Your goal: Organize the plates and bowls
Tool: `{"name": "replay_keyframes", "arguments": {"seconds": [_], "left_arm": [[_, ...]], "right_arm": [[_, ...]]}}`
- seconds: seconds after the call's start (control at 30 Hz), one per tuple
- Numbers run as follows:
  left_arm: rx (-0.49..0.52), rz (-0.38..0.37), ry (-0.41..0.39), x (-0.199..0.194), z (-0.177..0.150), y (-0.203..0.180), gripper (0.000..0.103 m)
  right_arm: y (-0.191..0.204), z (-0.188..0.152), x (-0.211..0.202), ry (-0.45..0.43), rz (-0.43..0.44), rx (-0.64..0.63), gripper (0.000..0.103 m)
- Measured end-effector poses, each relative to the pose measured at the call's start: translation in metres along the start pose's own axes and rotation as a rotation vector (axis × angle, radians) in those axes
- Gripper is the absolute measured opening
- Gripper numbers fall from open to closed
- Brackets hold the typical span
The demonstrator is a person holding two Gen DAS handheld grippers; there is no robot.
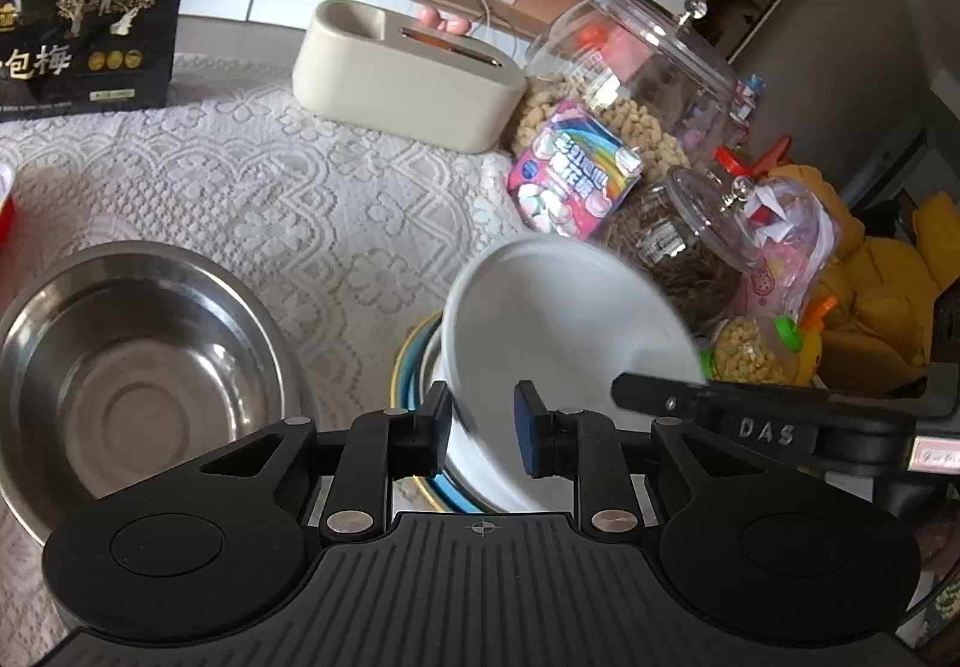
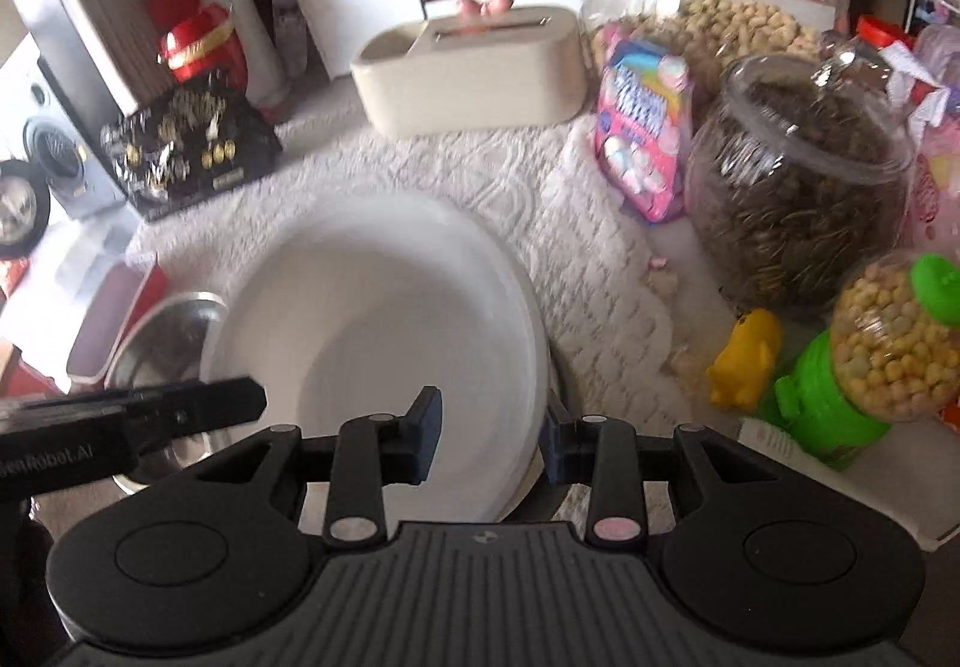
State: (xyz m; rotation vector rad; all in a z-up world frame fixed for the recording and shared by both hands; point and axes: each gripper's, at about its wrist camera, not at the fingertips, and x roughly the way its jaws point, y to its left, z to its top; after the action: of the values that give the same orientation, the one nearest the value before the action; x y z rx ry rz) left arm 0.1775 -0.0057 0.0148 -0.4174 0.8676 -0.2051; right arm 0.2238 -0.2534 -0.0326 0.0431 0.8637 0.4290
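A white deep plate (image 1: 570,319) hangs tilted over a stack of blue- and yellow-rimmed dishes (image 1: 414,367) on the lace cloth. My left gripper (image 1: 483,427) straddles its near rim. One pad lies against the outer wall, the other stands inside with a gap, so it is open. In the right wrist view the same white plate (image 2: 372,307) fills the middle, and my right gripper (image 2: 489,439) is shut on its right rim. The right gripper's finger (image 1: 660,394) crosses the plate's far side. A large steel bowl (image 1: 138,385) sits upright to the left, empty.
A cream tissue box (image 1: 408,78) stands behind. Glass snack jars (image 1: 636,66), a pink marshmallow pack (image 1: 570,169) and a green candy dispenser (image 2: 840,397) crowd the right side. A black snack bag (image 1: 90,30) stands at the back left. Bare lace tablecloth (image 1: 300,187) lies between.
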Motion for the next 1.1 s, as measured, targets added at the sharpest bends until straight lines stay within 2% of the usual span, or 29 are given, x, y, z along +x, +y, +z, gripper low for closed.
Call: {"name": "replay_keyframes", "arguments": {"seconds": [0.17,0.33,0.6,0.77,0.87,0.97,1.1], "left_arm": [[0.016,0.016,-0.004,-0.001,-0.001,-0.008,0.025],[0.070,0.144,-0.033,0.001,-0.001,-0.012,0.025],[0.061,0.153,-0.021,0.004,-0.001,-0.005,0.025],[0.081,0.153,-0.027,0.005,-0.002,-0.007,0.025],[0.089,0.146,-0.018,0.007,-0.002,-0.009,0.025],[0.104,0.156,-0.003,0.011,-0.001,-0.011,0.025],[0.099,0.167,0.016,0.018,-0.001,-0.010,0.025]], "right_arm": [[-0.010,-0.001,-0.002,-0.007,0.001,0.022,0.034],[-0.014,-0.005,0.004,0.009,0.004,0.040,0.034],[-0.010,-0.008,0.011,0.013,-0.007,0.015,0.035],[-0.012,-0.011,0.018,0.005,-0.031,0.002,0.043],[-0.015,-0.011,0.023,0.006,-0.019,0.016,0.044],[-0.016,-0.011,0.029,-0.002,-0.007,0.003,0.050],[-0.016,-0.015,0.039,-0.004,-0.013,-0.041,0.051]]}}
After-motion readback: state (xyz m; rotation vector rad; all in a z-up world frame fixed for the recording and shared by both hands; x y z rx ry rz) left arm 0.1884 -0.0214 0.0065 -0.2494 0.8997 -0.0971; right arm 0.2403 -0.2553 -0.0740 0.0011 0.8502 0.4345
